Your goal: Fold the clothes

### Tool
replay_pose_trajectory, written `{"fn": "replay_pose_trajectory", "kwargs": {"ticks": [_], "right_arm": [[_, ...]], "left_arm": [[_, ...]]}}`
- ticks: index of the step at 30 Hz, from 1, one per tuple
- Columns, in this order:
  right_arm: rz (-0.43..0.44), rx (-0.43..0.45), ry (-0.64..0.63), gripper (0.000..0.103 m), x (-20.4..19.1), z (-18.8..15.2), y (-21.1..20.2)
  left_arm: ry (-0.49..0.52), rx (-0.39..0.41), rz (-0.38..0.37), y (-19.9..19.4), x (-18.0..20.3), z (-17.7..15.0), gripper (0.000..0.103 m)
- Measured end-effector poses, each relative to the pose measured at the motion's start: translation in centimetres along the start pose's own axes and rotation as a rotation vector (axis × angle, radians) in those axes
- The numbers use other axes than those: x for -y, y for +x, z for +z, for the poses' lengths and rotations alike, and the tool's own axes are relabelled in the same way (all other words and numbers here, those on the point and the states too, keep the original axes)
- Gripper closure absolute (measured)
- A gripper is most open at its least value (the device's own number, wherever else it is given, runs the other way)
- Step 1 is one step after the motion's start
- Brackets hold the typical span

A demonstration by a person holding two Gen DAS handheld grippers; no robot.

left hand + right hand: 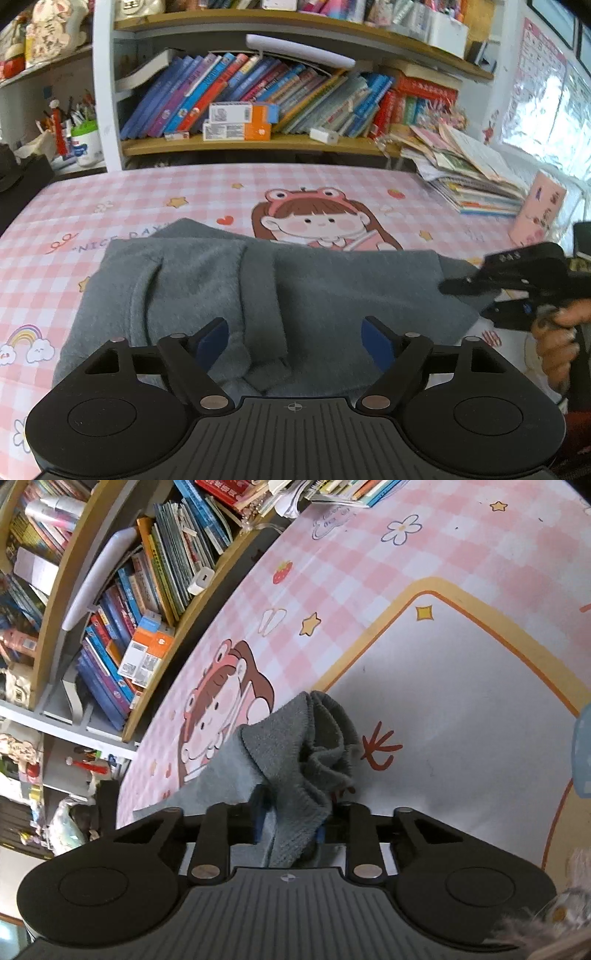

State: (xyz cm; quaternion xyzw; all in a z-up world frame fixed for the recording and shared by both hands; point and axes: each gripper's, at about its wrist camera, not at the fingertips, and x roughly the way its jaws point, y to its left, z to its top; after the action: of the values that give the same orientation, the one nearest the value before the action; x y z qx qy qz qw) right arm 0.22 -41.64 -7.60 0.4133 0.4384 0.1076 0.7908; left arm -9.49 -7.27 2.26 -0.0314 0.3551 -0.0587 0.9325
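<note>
Grey sweater [229, 295] on the pink checked table cover [110, 199], partly folded but rumpled, one edge clamped in right tongs [288, 823], left tongs [295, 343] spread above it, empty; final folds pending.

A pink checked tablecloth [147, 192] lies before a bookshelf [258, 144] beside stacked booklets [476, 184]

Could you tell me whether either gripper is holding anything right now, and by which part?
The right gripper is shut on the grey garment, pinching a bunched, ribbed edge at its right end. The left gripper is open above the garment, holding nothing.
</note>
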Motion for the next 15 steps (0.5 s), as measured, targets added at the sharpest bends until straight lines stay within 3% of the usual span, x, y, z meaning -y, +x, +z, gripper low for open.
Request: {"fn": "replay_pose_trajectory", "kwargs": {"ticks": [7,15], "right_arm": [[0.076,0.032,-0.036,0.087,-2.2,0.1,-1.8],[0.197,0.087,-0.158,0.088,-8.8,-1.4,-3.6]], "left_arm": [[-0.043,0.032,0.005,0.0,-1.3,0.7,0.021],[-0.075,0.094,0.008,-1.4,-4.8,0.8,0.018]]}}
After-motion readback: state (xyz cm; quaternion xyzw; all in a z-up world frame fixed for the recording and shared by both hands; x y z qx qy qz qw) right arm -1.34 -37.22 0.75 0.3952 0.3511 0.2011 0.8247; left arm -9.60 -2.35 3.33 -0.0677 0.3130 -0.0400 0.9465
